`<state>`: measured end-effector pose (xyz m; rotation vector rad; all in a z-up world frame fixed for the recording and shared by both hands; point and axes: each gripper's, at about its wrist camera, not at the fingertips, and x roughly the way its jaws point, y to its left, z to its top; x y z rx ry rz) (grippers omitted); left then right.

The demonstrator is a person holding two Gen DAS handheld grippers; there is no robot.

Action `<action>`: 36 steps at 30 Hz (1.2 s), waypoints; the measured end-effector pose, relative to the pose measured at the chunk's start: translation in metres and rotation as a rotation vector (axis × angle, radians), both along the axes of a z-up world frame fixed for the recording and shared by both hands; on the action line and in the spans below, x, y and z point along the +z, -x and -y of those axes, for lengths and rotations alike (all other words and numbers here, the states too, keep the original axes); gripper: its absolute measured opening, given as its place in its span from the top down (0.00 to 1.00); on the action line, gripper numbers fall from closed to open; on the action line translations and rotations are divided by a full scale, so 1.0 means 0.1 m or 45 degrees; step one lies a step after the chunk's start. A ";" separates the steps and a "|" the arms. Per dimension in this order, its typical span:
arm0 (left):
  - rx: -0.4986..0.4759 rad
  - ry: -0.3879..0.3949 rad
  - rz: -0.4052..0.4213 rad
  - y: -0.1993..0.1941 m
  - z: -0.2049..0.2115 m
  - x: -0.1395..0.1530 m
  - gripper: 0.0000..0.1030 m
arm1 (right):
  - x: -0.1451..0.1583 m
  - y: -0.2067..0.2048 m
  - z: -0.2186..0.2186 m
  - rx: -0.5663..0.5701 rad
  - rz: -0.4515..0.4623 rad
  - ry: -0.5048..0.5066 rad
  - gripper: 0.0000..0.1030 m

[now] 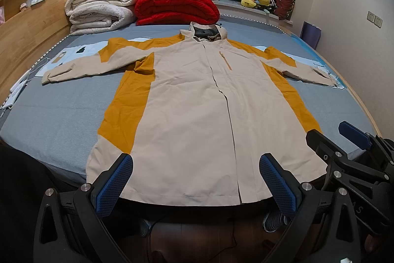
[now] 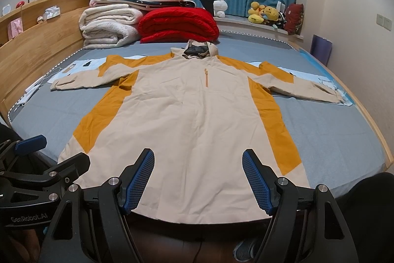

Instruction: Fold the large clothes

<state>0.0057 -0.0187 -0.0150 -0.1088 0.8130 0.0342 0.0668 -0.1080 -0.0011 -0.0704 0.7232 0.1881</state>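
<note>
While the jacket (image 1: 192, 100) lies flat and front-up on the bed (image 1: 49, 120), sleeves spread to both sides and hood toward the red blanket (image 1: 176, 8), both grippers hang over its hem end, touching nothing. The left gripper (image 1: 195, 164) is spread wide, empty, above the hem's middle. The right gripper (image 2: 198, 162) is likewise wide and empty, just beside it above the hem
</note>
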 end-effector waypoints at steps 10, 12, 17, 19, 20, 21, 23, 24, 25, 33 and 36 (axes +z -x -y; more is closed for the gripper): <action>-0.004 0.009 -0.002 0.01 0.06 -0.01 0.06 | 0.00 0.00 -0.01 -0.002 -0.001 0.001 0.28; -0.008 0.013 -0.001 0.01 0.11 -0.01 0.07 | 0.00 0.00 -0.01 -0.002 -0.001 0.000 0.28; -0.016 0.025 -0.004 0.02 0.15 -0.02 0.12 | -0.01 0.00 0.00 -0.002 -0.001 -0.001 0.28; -0.016 0.028 -0.005 0.02 0.12 -0.01 0.14 | -0.01 0.00 0.00 -0.001 0.000 0.000 0.28; -0.019 0.028 -0.002 0.03 0.15 -0.01 0.16 | 0.00 0.01 -0.01 0.000 0.000 0.000 0.28; -0.020 0.025 -0.001 0.03 0.15 -0.01 0.17 | 0.00 0.00 -0.01 0.000 0.000 0.000 0.28; -0.031 0.028 -0.011 0.02 0.13 0.00 0.24 | 0.00 0.00 0.00 0.000 -0.001 -0.002 0.28; -0.036 0.033 -0.013 0.01 0.13 0.02 0.27 | 0.00 0.00 -0.01 -0.001 -0.001 -0.005 0.28; -0.040 0.035 -0.011 0.01 0.08 0.06 0.31 | 0.01 0.00 -0.01 -0.002 0.000 -0.009 0.28; 0.016 0.052 -0.011 0.00 -0.11 0.32 0.58 | 0.16 -0.04 0.10 -0.044 0.040 -0.076 0.28; 0.026 0.078 0.006 -0.04 -0.21 0.39 0.61 | 0.25 -0.09 0.13 -0.049 0.067 -0.089 0.28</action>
